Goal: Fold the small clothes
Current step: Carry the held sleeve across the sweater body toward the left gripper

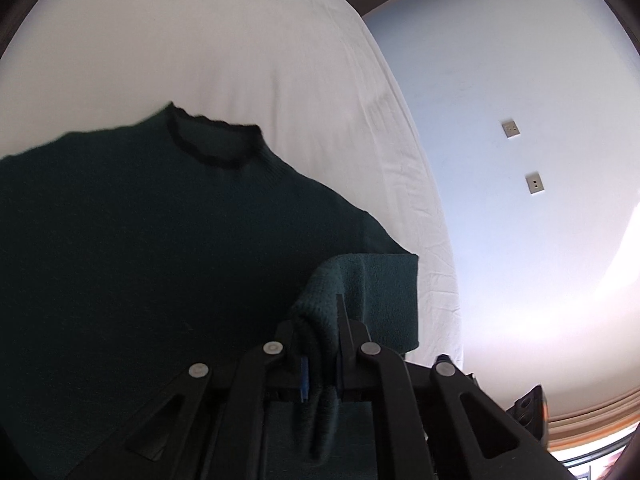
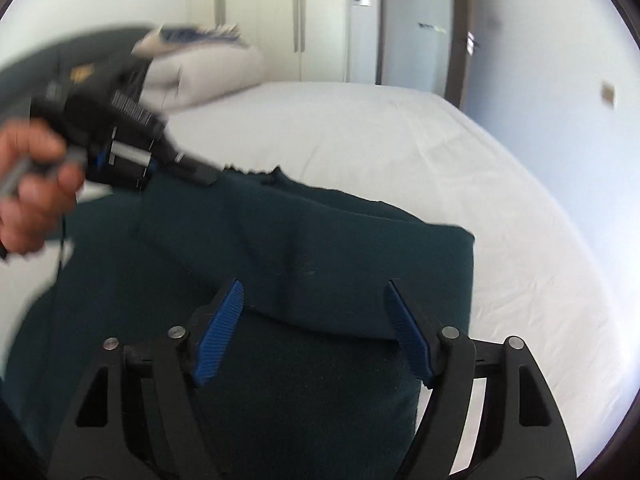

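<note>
Across the lower middle of both views, a dark green sweater (image 1: 168, 240) lies on the white bed (image 1: 224, 48). Left tongs (image 1: 320, 332) clamp its bunched sleeve; right tongs (image 2: 314, 328) gape above folded fabric. Only the right view shows the hand (image 2: 34, 184).

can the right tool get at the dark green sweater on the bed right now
Probably yes. The right tool is open, its blue pads spread just above the dark green knit sweater on the white bed sheet, and nothing lies between them. The left tool, shut on a bunch of the sweater, works off to the side.
</note>
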Action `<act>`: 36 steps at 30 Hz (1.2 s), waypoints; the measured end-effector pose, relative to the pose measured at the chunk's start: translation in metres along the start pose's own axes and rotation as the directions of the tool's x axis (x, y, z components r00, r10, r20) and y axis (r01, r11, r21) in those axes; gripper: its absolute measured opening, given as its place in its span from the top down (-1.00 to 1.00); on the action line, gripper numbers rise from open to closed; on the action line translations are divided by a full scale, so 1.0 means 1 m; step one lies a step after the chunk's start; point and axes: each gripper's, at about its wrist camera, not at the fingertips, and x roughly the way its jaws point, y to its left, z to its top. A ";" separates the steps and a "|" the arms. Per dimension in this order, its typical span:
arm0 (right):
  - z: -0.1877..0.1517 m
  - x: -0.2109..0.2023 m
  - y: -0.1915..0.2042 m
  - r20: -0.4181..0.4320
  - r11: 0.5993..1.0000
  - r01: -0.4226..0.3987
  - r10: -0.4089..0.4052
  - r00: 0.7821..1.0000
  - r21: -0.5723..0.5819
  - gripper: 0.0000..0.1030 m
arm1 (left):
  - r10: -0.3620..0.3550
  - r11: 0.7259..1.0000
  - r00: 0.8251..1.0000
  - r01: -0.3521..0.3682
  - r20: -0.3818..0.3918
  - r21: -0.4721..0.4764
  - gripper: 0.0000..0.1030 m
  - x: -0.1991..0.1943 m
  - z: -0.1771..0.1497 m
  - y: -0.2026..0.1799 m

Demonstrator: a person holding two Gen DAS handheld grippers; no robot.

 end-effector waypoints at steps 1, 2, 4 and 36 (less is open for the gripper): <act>0.000 -0.005 -0.025 0.000 0.989 -0.056 0.057 0.998 0.136 -0.41 | 0.025 1.000 1.000 -0.025 0.011 -0.002 0.84 -0.006 0.004 0.007; -0.001 -0.007 -0.049 0.009 0.959 -0.120 0.122 0.993 0.257 -0.41 | 0.045 0.999 0.999 -0.045 0.020 -0.007 0.84 -0.014 0.006 0.016; -0.006 -0.004 -0.096 0.048 0.849 -0.222 0.227 0.973 0.480 -0.41 | 0.084 0.996 0.996 -0.083 0.037 -0.021 0.84 -0.025 0.012 0.032; 0.077 0.261 -0.205 -0.059 0.528 -0.320 0.581 0.812 0.786 -0.41 | 0.187 0.972 0.982 -0.186 -0.007 -0.145 0.83 -0.020 -0.006 0.128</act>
